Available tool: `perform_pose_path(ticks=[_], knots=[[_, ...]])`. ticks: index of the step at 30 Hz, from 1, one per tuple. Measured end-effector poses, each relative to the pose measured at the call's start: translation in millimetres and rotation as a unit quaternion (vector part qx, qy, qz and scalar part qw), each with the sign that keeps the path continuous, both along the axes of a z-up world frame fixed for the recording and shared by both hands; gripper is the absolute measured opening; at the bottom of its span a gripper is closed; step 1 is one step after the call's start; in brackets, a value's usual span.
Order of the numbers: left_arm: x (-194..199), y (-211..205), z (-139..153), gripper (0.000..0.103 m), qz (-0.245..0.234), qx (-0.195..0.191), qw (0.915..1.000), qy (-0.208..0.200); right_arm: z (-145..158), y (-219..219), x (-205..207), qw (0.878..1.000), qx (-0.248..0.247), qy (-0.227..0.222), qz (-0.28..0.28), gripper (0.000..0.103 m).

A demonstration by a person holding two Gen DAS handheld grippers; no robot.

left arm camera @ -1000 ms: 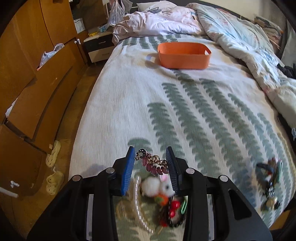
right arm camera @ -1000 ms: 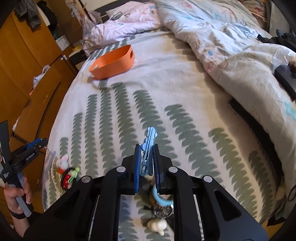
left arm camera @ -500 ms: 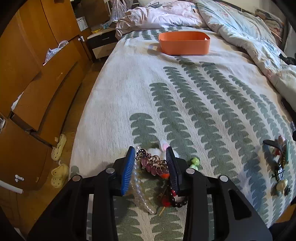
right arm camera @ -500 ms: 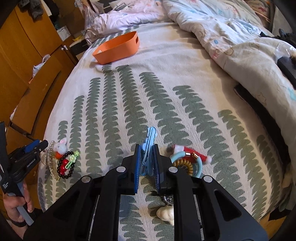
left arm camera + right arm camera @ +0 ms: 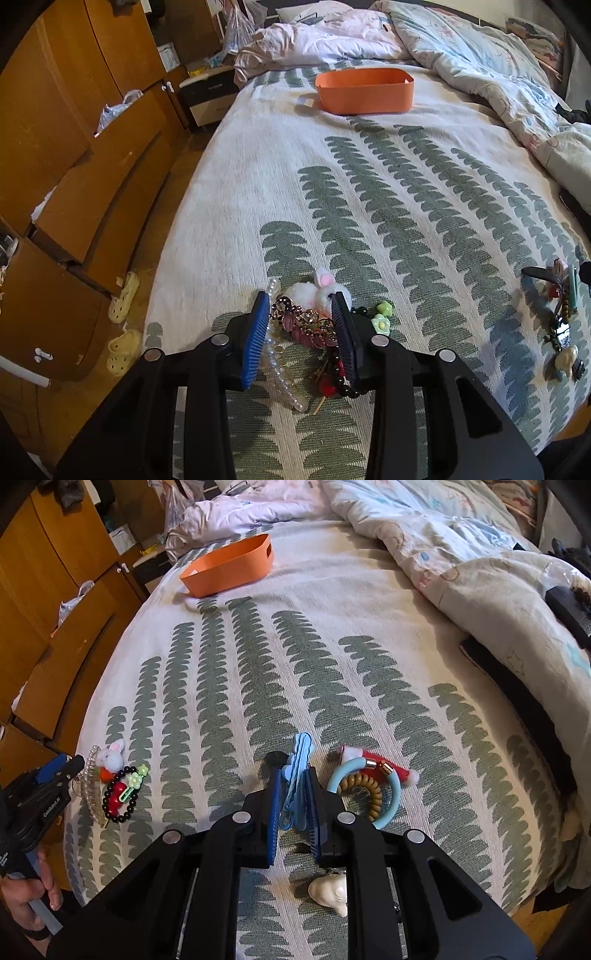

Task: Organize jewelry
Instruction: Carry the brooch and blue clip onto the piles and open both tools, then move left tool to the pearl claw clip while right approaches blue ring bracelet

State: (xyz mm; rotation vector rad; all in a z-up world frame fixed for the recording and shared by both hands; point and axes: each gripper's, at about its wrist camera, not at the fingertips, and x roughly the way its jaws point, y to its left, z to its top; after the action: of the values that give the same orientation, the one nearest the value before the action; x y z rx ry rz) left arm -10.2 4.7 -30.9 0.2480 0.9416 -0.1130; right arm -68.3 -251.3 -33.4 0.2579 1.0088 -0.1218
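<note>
On the bed, the basket sits far back near the quilt, one jewelry pile lies at the front left, another to its right.

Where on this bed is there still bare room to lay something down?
The wide stretch of bedspread between the orange bin and the near trinket piles is free. It is crowded near the edge: the bunny-and-beads pile on one side, the blue ring pile on the other, the quilt beyond.
</note>
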Motion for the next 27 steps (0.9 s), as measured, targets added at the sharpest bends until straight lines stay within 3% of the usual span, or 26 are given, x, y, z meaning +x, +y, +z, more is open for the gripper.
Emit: perform_pose_path(ticks=[23, 27], knots=[[-17, -5, 5, 0.037, -0.010, -0.002, 0.9997, -0.023, 1, 17, -22, 1.000, -0.015, -0.015, 0.006, 0.018], [-17, 0, 10, 0.060, -0.008, -0.013, 0.9995, -0.028, 1, 17, -28, 1.000, -0.010, -0.021, 0.005, 0.018]])
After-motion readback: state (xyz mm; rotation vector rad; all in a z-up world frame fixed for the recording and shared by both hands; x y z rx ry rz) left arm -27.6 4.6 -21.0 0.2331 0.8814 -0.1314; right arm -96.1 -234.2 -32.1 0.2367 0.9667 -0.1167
